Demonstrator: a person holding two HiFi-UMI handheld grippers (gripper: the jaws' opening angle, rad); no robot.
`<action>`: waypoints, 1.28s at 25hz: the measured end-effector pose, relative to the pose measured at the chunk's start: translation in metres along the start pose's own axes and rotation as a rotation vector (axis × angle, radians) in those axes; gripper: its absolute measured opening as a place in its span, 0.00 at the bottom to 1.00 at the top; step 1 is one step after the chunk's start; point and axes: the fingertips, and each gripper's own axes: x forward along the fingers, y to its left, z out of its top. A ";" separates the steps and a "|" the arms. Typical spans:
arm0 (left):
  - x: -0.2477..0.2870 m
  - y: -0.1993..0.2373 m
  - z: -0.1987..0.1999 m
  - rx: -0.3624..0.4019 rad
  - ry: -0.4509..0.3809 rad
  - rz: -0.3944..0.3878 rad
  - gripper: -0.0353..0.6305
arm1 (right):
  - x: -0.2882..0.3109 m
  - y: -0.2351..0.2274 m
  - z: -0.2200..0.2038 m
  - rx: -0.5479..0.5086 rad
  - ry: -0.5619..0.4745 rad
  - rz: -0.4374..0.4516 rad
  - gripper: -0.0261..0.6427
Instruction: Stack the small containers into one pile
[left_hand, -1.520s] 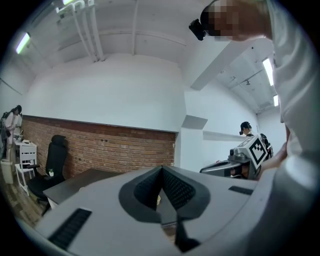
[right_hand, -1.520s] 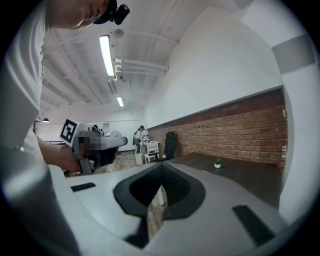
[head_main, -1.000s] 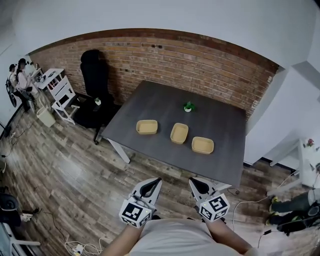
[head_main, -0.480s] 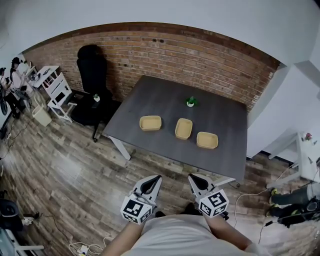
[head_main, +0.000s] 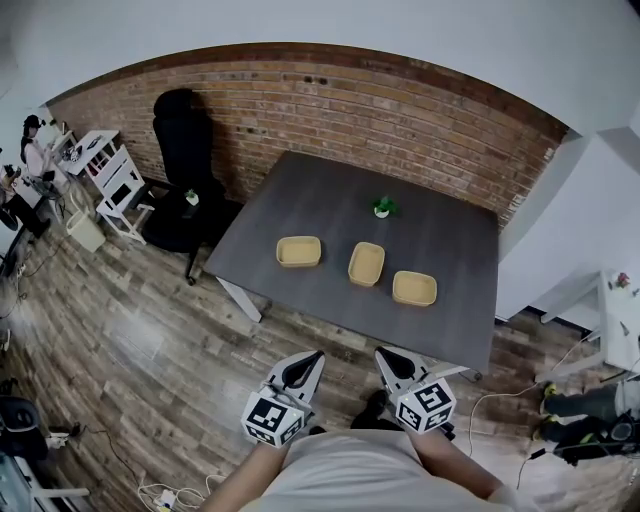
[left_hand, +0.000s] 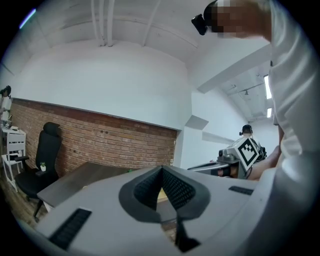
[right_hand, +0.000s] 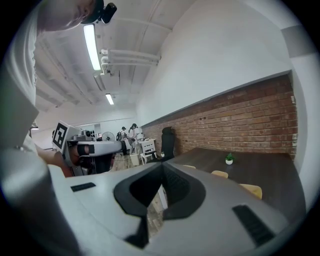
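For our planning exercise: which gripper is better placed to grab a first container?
Probably right: both grippers are shut and off the table, but the right gripper faces the nearest container.

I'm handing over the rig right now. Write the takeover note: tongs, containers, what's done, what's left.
Left tongs: shut, empty, held short of the table.
Right tongs: shut, empty, alongside the left ones.
Containers: three tan ones in a row on the table, left container, middle container, right container, all apart.
Done: nothing stacked.
Left: probably lift one into a neighbour, then add the third.
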 end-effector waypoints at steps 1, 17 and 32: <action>0.006 0.001 0.001 0.001 0.002 0.004 0.07 | 0.002 -0.007 0.000 0.003 0.000 0.006 0.05; 0.175 -0.016 0.005 0.005 0.025 -0.030 0.07 | -0.001 -0.176 0.030 0.018 -0.010 -0.038 0.06; 0.270 -0.046 -0.005 0.023 0.097 -0.111 0.07 | -0.044 -0.282 0.026 0.087 -0.023 -0.163 0.08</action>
